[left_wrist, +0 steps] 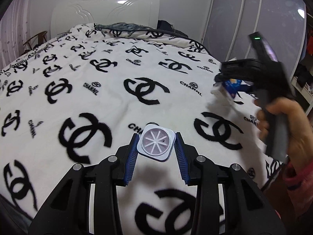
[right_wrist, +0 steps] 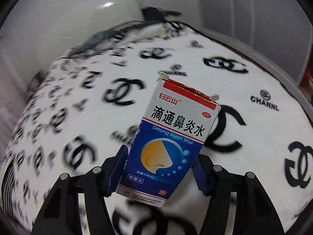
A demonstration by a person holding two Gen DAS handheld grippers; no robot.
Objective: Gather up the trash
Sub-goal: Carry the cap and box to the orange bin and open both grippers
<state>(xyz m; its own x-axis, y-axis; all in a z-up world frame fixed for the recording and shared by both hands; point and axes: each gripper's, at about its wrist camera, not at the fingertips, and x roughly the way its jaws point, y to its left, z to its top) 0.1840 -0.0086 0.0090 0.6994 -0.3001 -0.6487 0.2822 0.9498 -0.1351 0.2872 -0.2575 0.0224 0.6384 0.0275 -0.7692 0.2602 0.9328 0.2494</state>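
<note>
White fleece printed with black interlocking-C logos covers a bed [left_wrist: 109, 101] that fills most of both views. At the far end stands a glossy white headboard [left_wrist: 105, 13], with dark, rumpled bedding [left_wrist: 125, 27] bunched along the top of the blanket. Pale wardrobe doors [left_wrist: 254, 19] with curved white trim rise at the right, and a wooden chair [left_wrist: 36, 39] shows at the far left edge of the bed.

Close to the left wrist camera, the left gripper [left_wrist: 157, 146] points down over the blanket. Its jaws, lined with ribbed blue pads [left_wrist: 132, 156], are closed on a small square plastic lid [left_wrist: 156, 144], pale blue-white with a round centre marked by spokes like a wheel. The lid is pinched at its two sides and held clear above the blanket.

To the right in that view, a person's hand [left_wrist: 283, 129] with a pink sleeve [left_wrist: 297, 178] grips the handle of the right gripper [right_wrist: 159, 174], which appears blurred.

From the right wrist camera, a small cardboard medicine box [right_wrist: 170, 139] stands upright between the right jaws, leaning a little to the right. It is white and red at the top, blue below, with Chinese lettering, the words "Ditong Biyan Shui" and a drawing of a nose. Its top flap is torn open. The blue pads press against both lower sides of the box, so the jaws are clamped on it, and it sits raised above the blanket.
</note>
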